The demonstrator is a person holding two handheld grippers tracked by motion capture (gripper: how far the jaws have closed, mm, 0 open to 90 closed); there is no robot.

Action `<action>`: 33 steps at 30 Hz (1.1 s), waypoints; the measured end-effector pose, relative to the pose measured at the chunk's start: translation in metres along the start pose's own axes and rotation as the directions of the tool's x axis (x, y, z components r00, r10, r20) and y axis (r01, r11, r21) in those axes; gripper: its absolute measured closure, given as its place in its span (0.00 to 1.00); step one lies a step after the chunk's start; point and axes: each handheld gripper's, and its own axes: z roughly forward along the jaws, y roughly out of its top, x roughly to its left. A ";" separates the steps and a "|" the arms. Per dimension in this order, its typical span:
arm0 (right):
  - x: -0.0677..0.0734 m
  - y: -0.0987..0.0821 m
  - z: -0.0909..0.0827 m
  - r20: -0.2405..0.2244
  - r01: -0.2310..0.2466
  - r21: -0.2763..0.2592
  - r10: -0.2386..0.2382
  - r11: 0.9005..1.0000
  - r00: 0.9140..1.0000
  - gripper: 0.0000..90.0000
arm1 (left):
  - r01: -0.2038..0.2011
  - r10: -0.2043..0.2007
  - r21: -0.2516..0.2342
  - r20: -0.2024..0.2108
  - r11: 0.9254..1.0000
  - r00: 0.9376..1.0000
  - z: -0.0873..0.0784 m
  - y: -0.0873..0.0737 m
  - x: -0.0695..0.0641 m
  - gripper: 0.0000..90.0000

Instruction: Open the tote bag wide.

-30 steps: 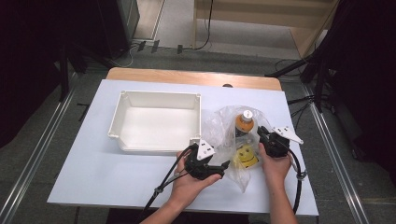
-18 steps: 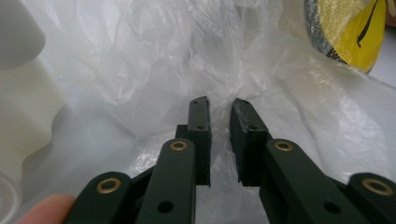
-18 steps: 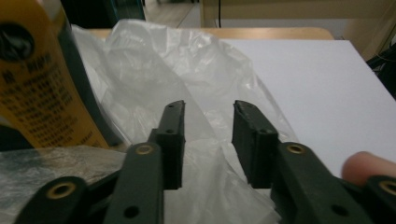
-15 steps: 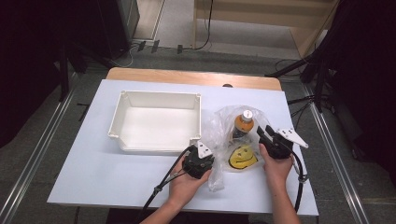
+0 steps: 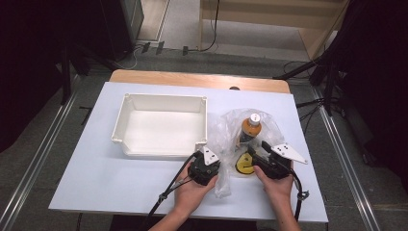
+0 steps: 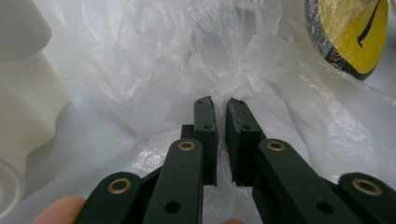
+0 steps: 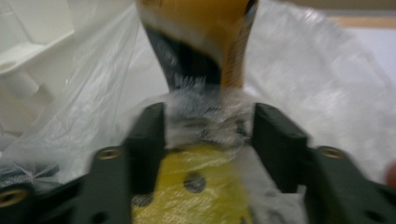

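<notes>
the clear plastic bag (image 5: pixel 226 144) lies crumpled on the white table (image 5: pixel 96 178), on its right half, just to the right of the white tray (image 5: pixel 161 126). inside it there's an orange bottle (image 5: pixel 250 129) with a white cap standing up, and a yellow round thing (image 5: pixel 244 165) with a dark rim lying flat in front of the bottle.

left gripper (image 6: pixel 222 109) is clamped onto a fold of the bag at its near left edge, jaws nearly together with the film pinched between them. in the high view it sits just below the tray's near right corner.

right gripper (image 7: pixel 210 121) has its jaws apart, they've just been opening, and they straddle the yellow thing with bag film bunched between them. that view is blurry, so i can't tell if the pads touch anything.
</notes>
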 end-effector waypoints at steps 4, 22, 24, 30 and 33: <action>0.000 -0.005 0.009 -0.003 0.005 0.065 -0.004 0.998 1.000 0.82 | 0.001 -0.001 -0.011 0.003 1.000 1.000 0.000 0.000 0.000 0.91; 0.000 -0.008 0.024 0.006 0.011 0.199 -0.012 0.980 1.000 1.00 | 0.069 -0.062 -0.256 0.038 0.964 0.997 -0.041 0.019 0.009 0.63; 0.001 -0.008 0.024 0.007 0.013 0.197 -0.014 0.980 1.000 1.00 | 0.075 -0.064 -0.286 0.048 0.955 0.997 -0.046 0.026 0.011 0.62; 0.002 -0.008 0.024 0.009 0.021 0.198 -0.024 0.980 1.000 1.00 | 0.106 -0.090 -0.324 0.063 0.940 0.994 -0.053 0.039 0.012 0.57; 0.003 -0.008 0.025 0.008 0.026 0.197 -0.028 0.980 1.000 1.00 | 0.117 -0.104 -0.343 0.057 0.932 0.993 -0.057 0.047 0.017 0.52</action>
